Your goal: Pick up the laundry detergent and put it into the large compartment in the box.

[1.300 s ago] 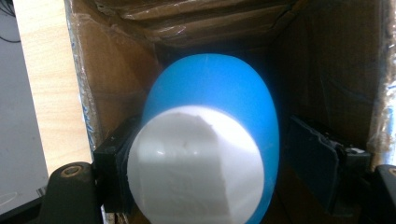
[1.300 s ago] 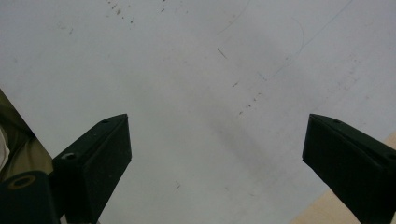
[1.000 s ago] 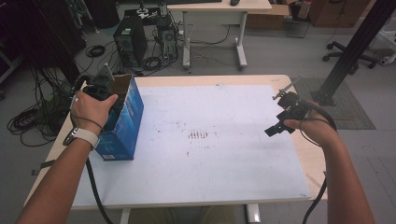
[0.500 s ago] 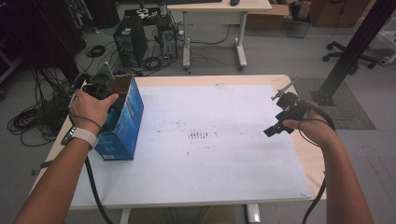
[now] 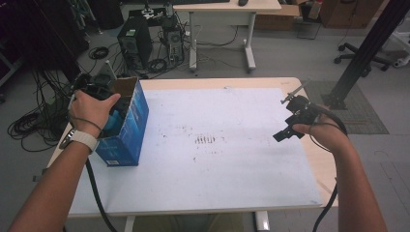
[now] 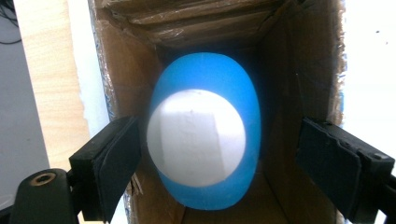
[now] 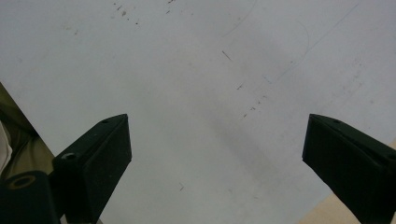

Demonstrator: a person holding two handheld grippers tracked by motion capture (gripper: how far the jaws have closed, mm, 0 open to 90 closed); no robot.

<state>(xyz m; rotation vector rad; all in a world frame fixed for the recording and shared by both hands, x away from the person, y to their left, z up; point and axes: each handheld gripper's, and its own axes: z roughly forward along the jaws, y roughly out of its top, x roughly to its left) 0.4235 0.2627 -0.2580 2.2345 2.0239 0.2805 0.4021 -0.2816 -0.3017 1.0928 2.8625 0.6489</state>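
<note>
A blue cardboard box (image 5: 129, 131) stands at the table's left edge with its brown flaps open. My left gripper (image 5: 115, 107) reaches into its mouth, largely hidden under the hand. Inside the box lies a blue egg-shaped thing (image 6: 205, 133) with a white end, between the jaws of the left gripper (image 6: 217, 140). Those jaws have just been opening; the left pad (image 6: 114, 163) is close beside the egg and the right pad stands well clear of it. My right gripper (image 5: 290, 126) hovers over the table's right side, and in its own view the right gripper (image 7: 217, 144) is open above the bare white sheet (image 7: 201, 70).
A white sheet (image 5: 217, 159) covers most of the wooden table (image 5: 316, 159). On the floor behind are a computer tower (image 5: 133, 41), coiled cables (image 5: 29, 125), a white desk (image 5: 227, 9) and a black post (image 5: 362, 48) at right.
</note>
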